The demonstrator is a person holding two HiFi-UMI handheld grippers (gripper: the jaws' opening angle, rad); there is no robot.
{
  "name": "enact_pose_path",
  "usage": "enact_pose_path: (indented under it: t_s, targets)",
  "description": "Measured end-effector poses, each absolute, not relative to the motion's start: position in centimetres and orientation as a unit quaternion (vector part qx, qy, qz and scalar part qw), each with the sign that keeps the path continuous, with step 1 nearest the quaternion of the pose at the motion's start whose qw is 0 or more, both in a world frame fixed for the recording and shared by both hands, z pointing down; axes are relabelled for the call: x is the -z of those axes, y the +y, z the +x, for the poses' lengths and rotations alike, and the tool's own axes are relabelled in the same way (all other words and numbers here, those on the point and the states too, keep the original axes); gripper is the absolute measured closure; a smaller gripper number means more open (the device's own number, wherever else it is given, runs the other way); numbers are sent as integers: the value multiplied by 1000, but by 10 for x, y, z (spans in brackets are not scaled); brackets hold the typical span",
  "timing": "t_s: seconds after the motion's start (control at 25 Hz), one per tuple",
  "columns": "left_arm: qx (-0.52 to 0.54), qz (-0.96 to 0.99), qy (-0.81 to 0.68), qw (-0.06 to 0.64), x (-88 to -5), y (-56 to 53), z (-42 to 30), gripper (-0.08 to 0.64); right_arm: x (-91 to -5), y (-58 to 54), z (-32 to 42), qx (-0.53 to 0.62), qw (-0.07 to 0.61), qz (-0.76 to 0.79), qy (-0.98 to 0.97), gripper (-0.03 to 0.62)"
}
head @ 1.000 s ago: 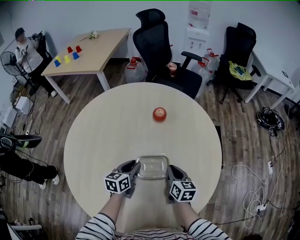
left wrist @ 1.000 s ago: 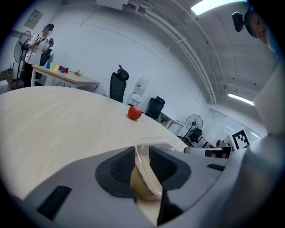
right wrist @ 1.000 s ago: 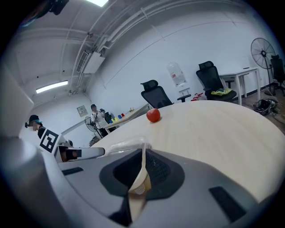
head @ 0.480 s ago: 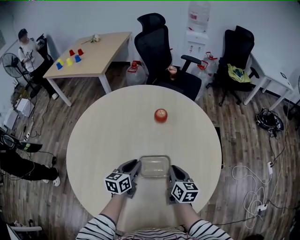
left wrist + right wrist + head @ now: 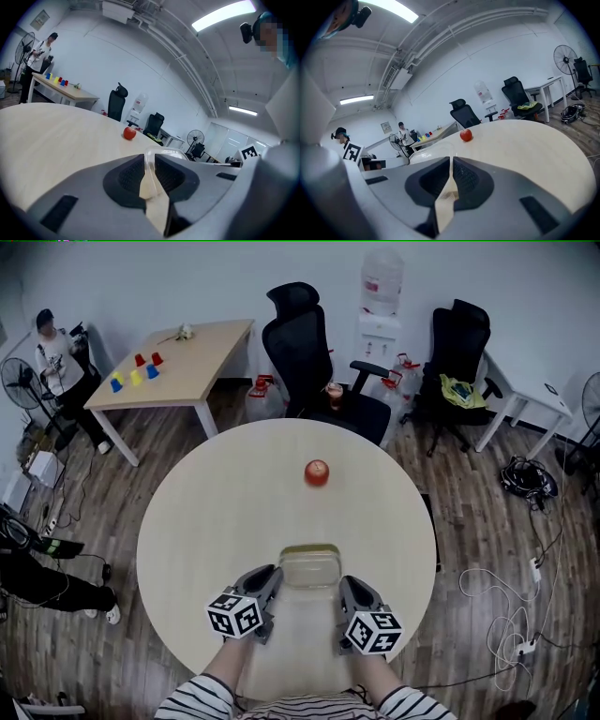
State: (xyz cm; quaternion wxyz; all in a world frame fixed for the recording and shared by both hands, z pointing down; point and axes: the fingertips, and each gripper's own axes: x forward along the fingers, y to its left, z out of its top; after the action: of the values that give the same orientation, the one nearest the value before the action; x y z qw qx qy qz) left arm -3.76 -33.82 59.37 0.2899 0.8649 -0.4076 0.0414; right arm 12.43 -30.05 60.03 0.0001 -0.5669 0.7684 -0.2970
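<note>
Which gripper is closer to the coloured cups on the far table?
Left. The left gripper, shut on the clear container, sits toward the coloured cups; the right gripper holds its opposite edge, farther off.

Round pale table (image 5: pixel 206 521), red apple (image 5: pixel 317 472), clear container (image 5: pixel 309 568)

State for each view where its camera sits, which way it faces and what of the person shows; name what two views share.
Head view: on the head, facing steeply down at the table; striped sleeves show.
Left gripper view: on the left hand-held gripper, along jaws shut on the clear container.
Right gripper view: on the right hand-held gripper, gripping the same container.
All share the apple.
</note>
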Motion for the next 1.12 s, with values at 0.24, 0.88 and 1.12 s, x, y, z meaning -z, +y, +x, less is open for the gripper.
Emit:
enact_pose_path:
  t_s: [0.24,0.88,1.12]
  targets:
    - [-32,871,-404,278,-575,-304,-45,474,-583,-265,117,287,13,-573,768,551]
    - [-12,891,-367,266,-544,-208,-74,474,-547,-159,87,260,40,-603,753,551]
    - [-10,897,-354,263,-540,-173,-87,476,-542,-119,72,253,49,-613,747,551]
